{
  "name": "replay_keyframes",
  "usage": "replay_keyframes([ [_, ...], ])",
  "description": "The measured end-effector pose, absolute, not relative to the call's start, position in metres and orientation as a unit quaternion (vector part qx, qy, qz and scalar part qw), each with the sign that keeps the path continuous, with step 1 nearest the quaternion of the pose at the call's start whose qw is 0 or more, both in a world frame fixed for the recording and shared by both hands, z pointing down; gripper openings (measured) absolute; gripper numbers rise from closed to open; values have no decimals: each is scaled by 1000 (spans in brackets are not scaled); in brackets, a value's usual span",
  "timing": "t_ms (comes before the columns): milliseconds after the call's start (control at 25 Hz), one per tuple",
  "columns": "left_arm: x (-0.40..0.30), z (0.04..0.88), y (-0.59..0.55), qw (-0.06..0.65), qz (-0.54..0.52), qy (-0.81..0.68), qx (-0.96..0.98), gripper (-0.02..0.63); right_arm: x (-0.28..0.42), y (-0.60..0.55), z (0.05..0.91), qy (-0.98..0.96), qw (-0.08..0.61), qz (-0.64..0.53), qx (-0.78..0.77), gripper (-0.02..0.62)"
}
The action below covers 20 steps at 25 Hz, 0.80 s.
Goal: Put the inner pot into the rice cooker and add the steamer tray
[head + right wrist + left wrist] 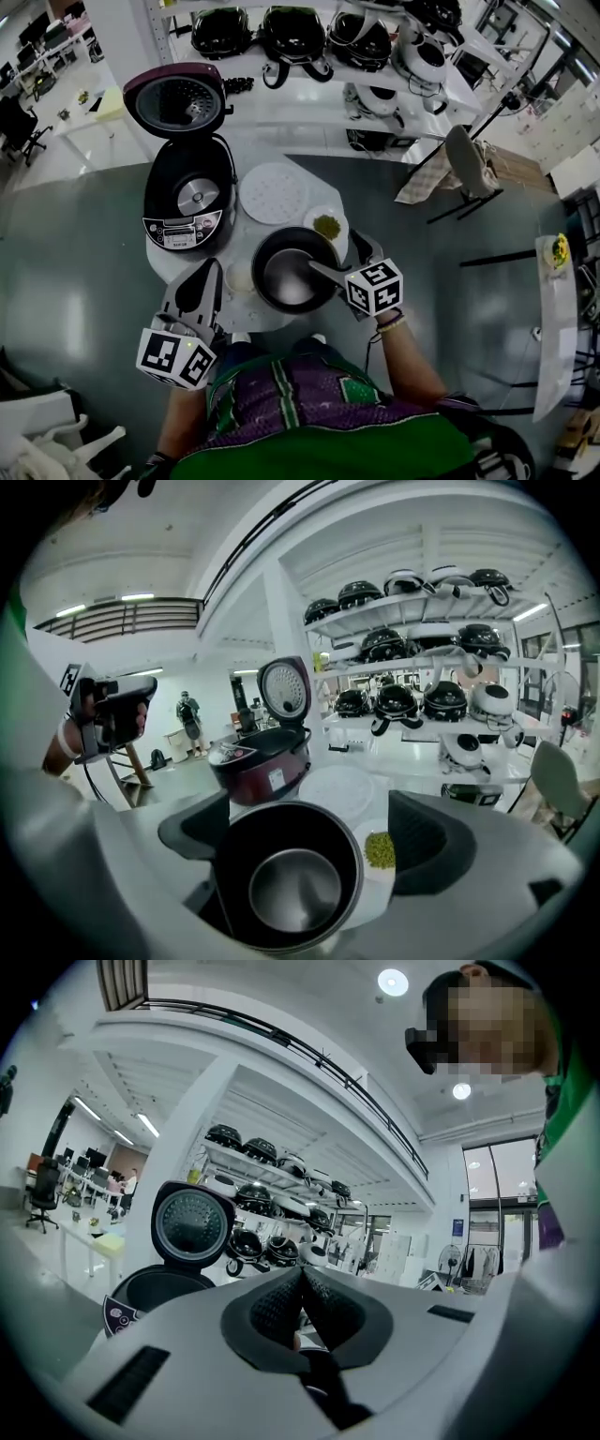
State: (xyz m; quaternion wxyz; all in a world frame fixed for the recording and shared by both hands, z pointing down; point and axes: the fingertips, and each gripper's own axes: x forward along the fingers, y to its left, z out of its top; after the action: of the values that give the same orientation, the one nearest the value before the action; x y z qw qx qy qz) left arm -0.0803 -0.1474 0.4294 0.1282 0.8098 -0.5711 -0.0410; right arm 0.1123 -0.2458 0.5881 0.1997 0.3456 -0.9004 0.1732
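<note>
- I am holding my right gripper with its jaws spread wide and gripping nothing; in the right gripper view the inner pot is showing between them and just below.
- In the head view this right gripper is hanging over the right side of the inner pot; I cannot tell whether either jaw is touching the rim.
- The inner pot is standing upright on the worktop, dark outside and shiny at the bottom, outside the rice cooker.
- A small white plate of green beans is lying just beside the pot's far right edge, and it is showing between the pot and my right jaw.
- The steamer tray, a flat white perforated disc, is lying on the worktop just beyond the pot and beside the rice cooker.
- The rice cooker is standing with its lid raised, and its well is holding no pot.
- I am keeping my left gripper closed, pads together with nothing between them.
- In the head view the left gripper is hovering at the worktop's near left edge, pointing towards the rice cooker.
- A shelf of other cookers is standing behind the worktop.
</note>
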Motion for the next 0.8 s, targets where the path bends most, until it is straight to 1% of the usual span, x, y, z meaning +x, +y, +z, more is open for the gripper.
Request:
replay_keyframes([
  [160, -79, 435, -146, 133, -38, -572, 809, 21, 113, -252, 622, -890, 192, 230, 345, 514],
  [240, -78, 437, -147, 135, -38, -573, 808, 21, 114, -258, 638, -883, 198, 239, 351, 511],
  [440, -73, 435, -145, 133, -39, -573, 807, 21, 116, -270, 668, -874, 249, 218, 357, 509],
  [800, -94, 433, -138, 125, -43, -594, 794, 21, 112, -282, 711, -858, 303, 210, 357, 502],
])
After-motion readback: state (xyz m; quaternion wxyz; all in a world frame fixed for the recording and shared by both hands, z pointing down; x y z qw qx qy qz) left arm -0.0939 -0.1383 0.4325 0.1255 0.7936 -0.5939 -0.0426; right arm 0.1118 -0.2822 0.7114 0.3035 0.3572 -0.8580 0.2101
